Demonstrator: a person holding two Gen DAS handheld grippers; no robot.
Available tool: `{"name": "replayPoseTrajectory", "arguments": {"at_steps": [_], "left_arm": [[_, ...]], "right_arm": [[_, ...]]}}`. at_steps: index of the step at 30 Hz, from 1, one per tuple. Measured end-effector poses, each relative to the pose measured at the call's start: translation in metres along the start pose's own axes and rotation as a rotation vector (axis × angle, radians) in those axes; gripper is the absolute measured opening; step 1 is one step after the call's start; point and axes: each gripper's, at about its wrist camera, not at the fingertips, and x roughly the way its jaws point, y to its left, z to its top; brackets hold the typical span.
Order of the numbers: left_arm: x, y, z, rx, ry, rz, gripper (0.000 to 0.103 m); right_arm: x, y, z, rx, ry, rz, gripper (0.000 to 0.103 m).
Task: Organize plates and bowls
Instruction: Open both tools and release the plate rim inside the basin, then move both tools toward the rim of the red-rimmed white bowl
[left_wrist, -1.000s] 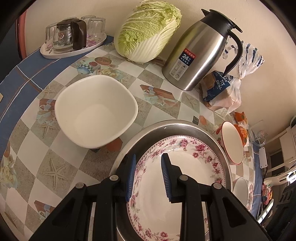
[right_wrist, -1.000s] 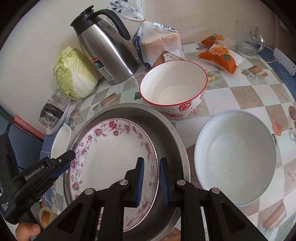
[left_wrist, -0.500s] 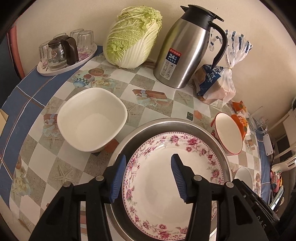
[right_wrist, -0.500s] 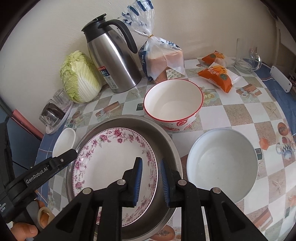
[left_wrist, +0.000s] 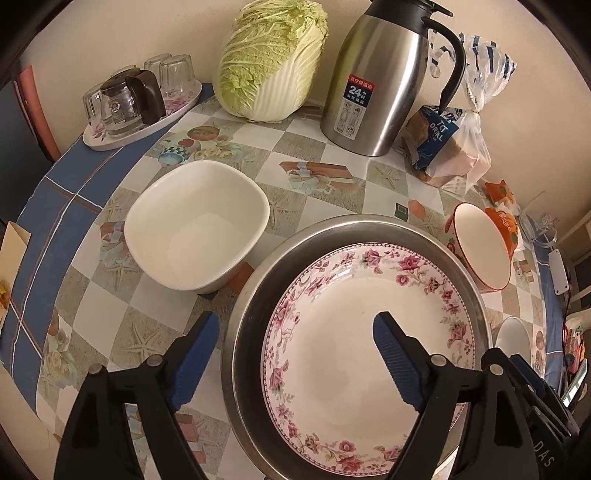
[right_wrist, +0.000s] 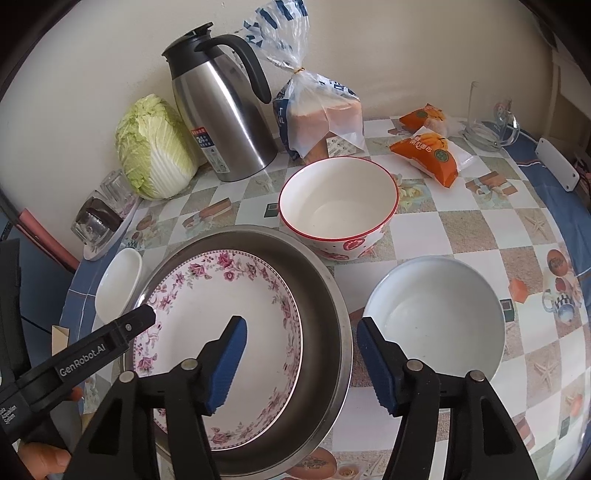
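A floral plate (left_wrist: 354, 332) (right_wrist: 218, 325) lies inside a large steel basin (left_wrist: 255, 295) (right_wrist: 325, 306). A square white bowl (left_wrist: 195, 225) (right_wrist: 118, 284) stands to the basin's left. A red-rimmed bowl (right_wrist: 336, 206) (left_wrist: 484, 251) stands behind the basin, and a plain white bowl (right_wrist: 436, 317) stands to its right. My left gripper (left_wrist: 291, 354) is open and empty, straddling the basin's left rim. My right gripper (right_wrist: 301, 358) is open and empty, straddling the basin's right rim.
Along the wall stand a cabbage (left_wrist: 273, 59), a steel thermos jug (left_wrist: 380, 77), a bag of bread (right_wrist: 317, 118) and a tray of glasses (left_wrist: 136, 103). Orange snack packs (right_wrist: 428, 151) and a glass mug (right_wrist: 491, 118) sit at the far right.
Both grippers have opened wide, letting go of the floral plate, which now rests in the basin. Both have pulled back and up a little.
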Motion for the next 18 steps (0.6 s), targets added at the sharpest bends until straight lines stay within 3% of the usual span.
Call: {"name": "replayPoseTrajectory", "arguments": {"at_steps": [13, 18], "left_arm": [[0.0032, -0.0008, -0.0018, 0.018, 0.007, 0.035, 0.093], [0.0032, -0.0020, -0.0028, 0.023, 0.011, 0.040, 0.093]], "right_arm": [[0.0028, -0.0015, -0.0012, -0.002, 0.001, -0.009, 0.090], [0.0004, -0.0001, -0.0013, -0.010, -0.013, -0.011, 0.102]]}}
